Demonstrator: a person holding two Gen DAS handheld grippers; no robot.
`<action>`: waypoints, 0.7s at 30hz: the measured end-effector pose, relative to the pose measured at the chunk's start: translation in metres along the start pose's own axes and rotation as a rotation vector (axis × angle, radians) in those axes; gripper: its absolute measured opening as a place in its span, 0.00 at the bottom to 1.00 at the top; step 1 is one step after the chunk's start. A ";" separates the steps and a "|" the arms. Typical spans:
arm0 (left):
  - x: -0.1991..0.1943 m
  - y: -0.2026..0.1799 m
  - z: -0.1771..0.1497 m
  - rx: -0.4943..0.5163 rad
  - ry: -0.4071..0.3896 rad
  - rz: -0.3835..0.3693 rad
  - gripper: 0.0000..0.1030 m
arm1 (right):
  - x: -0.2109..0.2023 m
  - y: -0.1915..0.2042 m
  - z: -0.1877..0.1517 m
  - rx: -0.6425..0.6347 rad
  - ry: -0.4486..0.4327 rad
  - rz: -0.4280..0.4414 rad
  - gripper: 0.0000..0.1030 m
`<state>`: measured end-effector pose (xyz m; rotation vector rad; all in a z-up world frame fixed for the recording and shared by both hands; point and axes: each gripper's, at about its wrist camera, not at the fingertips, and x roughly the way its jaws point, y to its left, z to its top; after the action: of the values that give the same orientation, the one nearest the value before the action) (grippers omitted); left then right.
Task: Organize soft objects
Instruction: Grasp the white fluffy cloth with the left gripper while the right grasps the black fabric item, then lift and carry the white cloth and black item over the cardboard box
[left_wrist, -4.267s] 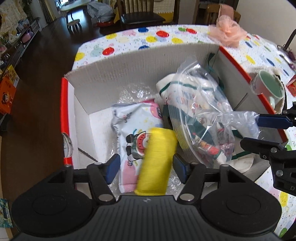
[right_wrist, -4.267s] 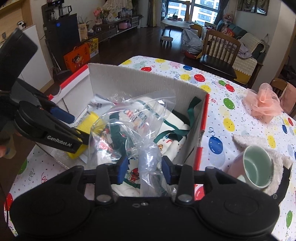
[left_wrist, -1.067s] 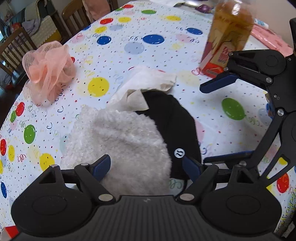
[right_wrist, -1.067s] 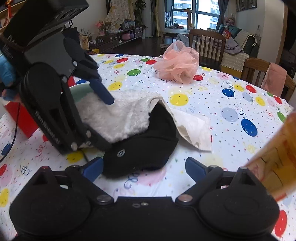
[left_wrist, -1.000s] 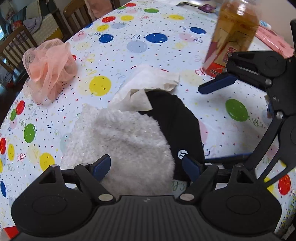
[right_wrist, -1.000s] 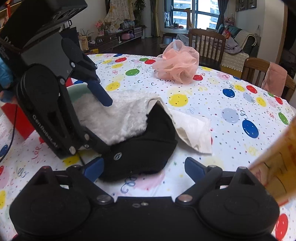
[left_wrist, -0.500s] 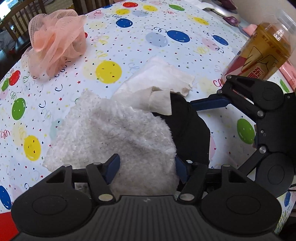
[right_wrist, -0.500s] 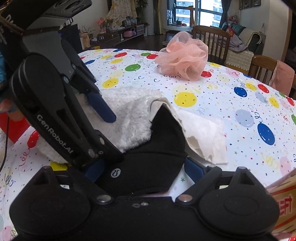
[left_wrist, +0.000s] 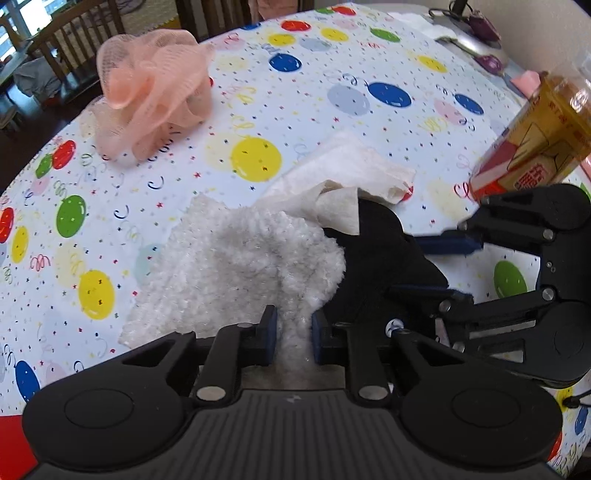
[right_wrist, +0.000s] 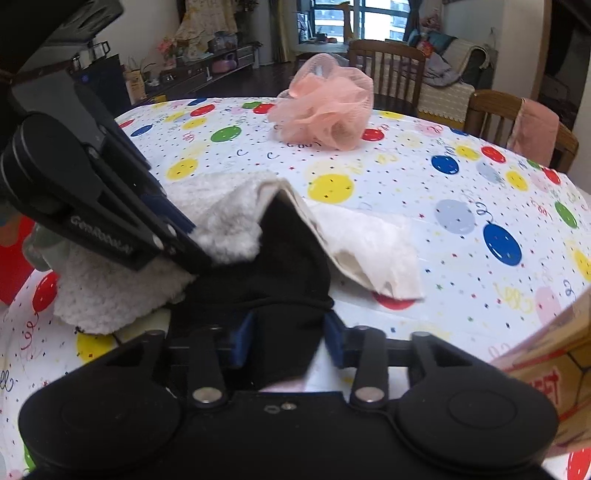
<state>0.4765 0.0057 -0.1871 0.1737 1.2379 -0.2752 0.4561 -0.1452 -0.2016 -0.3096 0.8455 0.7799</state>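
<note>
Left wrist view: my left tongs (left_wrist: 290, 334) pinch the fleece (left_wrist: 243, 269); right tongs (right_wrist: 284, 341) are closing on the black cap (right_wrist: 275, 266), so I lift both evenly.

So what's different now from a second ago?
Both tongs have closed in. The left tongs pinched the fluffy white cloth, bunching it up; the right tongs are closing on the black cloth between them. The pink mesh puff, paper napkin and bottle stayed put.
</note>
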 end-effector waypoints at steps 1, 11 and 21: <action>-0.002 0.000 0.000 -0.005 -0.006 0.003 0.16 | -0.001 -0.001 0.000 0.003 0.001 -0.004 0.25; -0.035 0.003 -0.002 -0.083 -0.091 -0.006 0.15 | -0.041 -0.002 -0.007 0.066 -0.062 0.006 0.05; -0.080 0.006 -0.016 -0.184 -0.194 -0.049 0.15 | -0.105 0.001 -0.019 0.125 -0.157 0.007 0.04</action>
<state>0.4395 0.0251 -0.1170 -0.0419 1.0692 -0.2134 0.4013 -0.2060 -0.1330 -0.1328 0.7443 0.7440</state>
